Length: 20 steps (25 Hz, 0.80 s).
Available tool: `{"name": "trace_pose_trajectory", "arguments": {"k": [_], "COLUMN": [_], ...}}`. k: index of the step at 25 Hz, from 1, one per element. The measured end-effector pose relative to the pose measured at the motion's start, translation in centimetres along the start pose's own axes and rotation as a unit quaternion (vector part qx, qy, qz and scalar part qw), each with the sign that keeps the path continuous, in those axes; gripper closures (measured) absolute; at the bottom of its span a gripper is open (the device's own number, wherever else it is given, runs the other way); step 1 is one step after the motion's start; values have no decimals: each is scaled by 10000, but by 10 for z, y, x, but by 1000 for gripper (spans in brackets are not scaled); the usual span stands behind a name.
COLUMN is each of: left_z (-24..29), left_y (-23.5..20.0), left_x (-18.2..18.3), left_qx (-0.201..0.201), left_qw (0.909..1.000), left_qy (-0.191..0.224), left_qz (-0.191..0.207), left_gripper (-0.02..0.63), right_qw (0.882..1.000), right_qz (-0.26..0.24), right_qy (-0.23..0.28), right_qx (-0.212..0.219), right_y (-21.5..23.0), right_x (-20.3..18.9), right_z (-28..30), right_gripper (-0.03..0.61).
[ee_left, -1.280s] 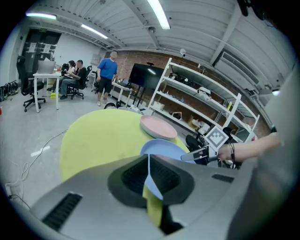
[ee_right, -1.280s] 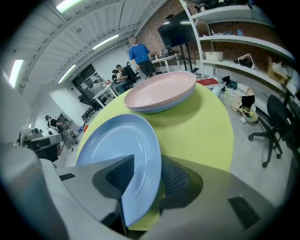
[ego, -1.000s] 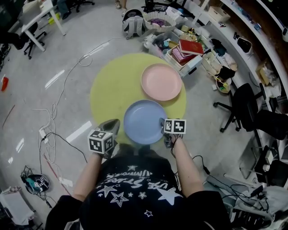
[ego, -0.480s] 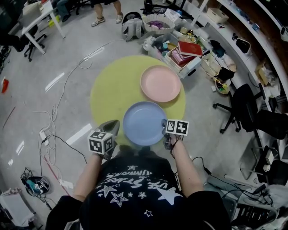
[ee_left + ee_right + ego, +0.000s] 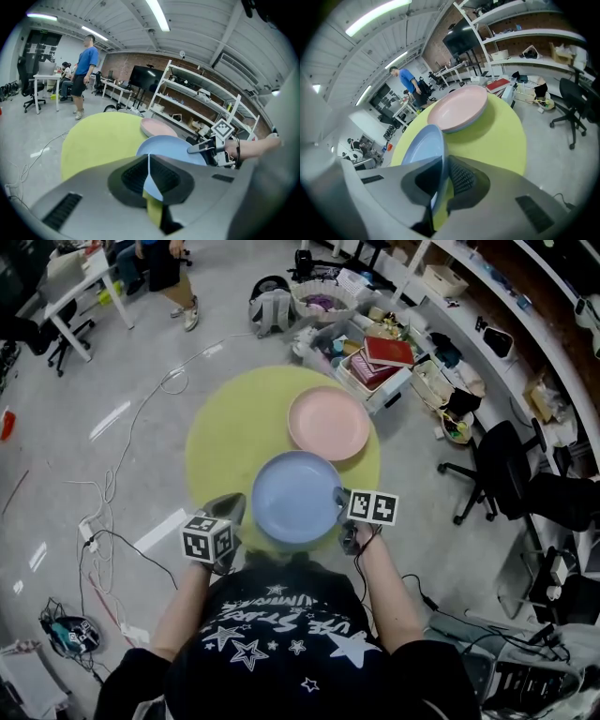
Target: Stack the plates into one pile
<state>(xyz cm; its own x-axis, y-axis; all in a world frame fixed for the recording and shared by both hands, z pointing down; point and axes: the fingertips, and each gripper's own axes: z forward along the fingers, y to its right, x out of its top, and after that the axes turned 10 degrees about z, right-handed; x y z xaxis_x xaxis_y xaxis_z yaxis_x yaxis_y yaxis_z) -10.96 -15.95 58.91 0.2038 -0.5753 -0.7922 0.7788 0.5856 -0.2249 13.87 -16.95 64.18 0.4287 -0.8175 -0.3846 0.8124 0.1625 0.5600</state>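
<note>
Two round, smooth, shallow plates share a circular yellow-green table (image 5: 230,423). A pink plate (image 5: 328,423) lies flat on the far right part, and a pale blue plate (image 5: 295,496) is nearer the person, just beside it. The right claw (image 5: 344,505) has just been closing and now pinches the blue plate's thin raised rim on its right side between dark ribbed pads; in the right gripper view the plate shows edge-on and tilted. The left claw (image 5: 231,509), matte grey, hangs by the table's near left edge with its jaws drawn together on nothing, clear of the blue plate.
</note>
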Motion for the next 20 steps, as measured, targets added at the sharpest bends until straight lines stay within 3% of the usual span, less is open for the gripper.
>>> {"name": "trace_pose_trajectory", "arguments": {"k": [8, 20], "left_z": [5, 15], "left_y": [-1, -9], "left_x": [10, 30], "left_qx": [56, 177], "left_qw": [9999, 9998], "left_qy": [76, 109], "left_qz": [33, 61], "left_gripper": [591, 591], "right_qw": [9965, 9789], "right_qz": [583, 1434], "right_qy": [411, 1443], "right_qx": [447, 191], "right_y": [2, 32], "right_x": [34, 105], "right_z": [-11, -13], "right_gripper": [549, 546]}}
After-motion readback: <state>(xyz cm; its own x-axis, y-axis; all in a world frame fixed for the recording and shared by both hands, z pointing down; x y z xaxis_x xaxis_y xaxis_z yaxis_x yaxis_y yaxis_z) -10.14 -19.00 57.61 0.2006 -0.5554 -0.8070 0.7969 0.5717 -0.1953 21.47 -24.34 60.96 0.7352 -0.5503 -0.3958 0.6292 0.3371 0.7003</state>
